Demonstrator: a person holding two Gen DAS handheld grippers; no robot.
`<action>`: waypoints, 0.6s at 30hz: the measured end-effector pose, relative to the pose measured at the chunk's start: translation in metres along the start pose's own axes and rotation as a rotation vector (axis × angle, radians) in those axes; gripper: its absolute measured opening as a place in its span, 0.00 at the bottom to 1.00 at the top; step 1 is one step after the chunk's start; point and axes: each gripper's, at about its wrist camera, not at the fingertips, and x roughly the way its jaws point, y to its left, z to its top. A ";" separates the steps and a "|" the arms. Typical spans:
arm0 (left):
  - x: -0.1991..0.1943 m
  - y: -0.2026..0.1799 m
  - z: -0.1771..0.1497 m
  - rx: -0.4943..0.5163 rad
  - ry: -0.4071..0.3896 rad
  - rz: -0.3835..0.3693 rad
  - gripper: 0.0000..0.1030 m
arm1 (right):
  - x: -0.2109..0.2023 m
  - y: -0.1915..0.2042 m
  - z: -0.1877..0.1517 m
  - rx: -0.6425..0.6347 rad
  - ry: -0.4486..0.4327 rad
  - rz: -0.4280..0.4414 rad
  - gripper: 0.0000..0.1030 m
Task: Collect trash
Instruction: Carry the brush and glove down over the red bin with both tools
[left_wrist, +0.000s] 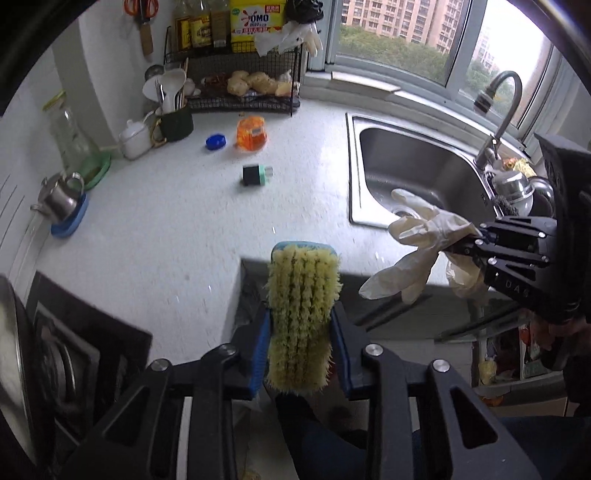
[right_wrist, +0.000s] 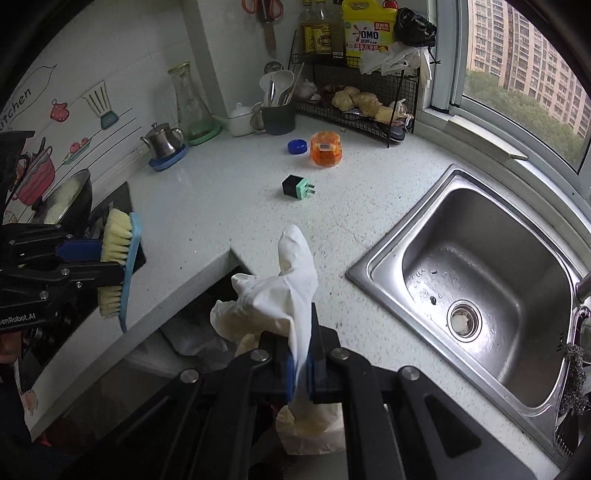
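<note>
My left gripper (left_wrist: 301, 350) is shut on a scrub brush (left_wrist: 302, 317) with yellow bristles and a blue back, held over the counter's front corner; it also shows in the right wrist view (right_wrist: 118, 266). My right gripper (right_wrist: 301, 354) is shut on a white rubber glove (right_wrist: 291, 284), held above the counter edge beside the sink; the glove also shows in the left wrist view (left_wrist: 421, 240). On the white counter lie a black and green plug adapter (right_wrist: 297, 187), an orange plastic tub (right_wrist: 325, 149) and a blue lid (right_wrist: 297, 146).
A steel sink (right_wrist: 480, 280) with a tap (left_wrist: 498, 110) is at the right. A wire rack (right_wrist: 354, 92) with bottles and ginger, a utensil holder (right_wrist: 277, 110), a glass carafe (right_wrist: 190, 103) and a small steel teapot (right_wrist: 162, 142) line the back wall. A stove (left_wrist: 66, 362) is at the left.
</note>
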 end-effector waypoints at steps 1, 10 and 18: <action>0.001 -0.004 -0.011 -0.002 0.014 0.001 0.27 | -0.002 0.002 -0.007 -0.003 0.006 0.003 0.04; 0.019 -0.019 -0.063 -0.032 0.101 -0.047 0.27 | 0.009 0.019 -0.051 0.011 0.092 0.033 0.04; 0.065 -0.013 -0.088 -0.032 0.191 -0.069 0.27 | 0.047 0.028 -0.077 0.036 0.173 0.039 0.04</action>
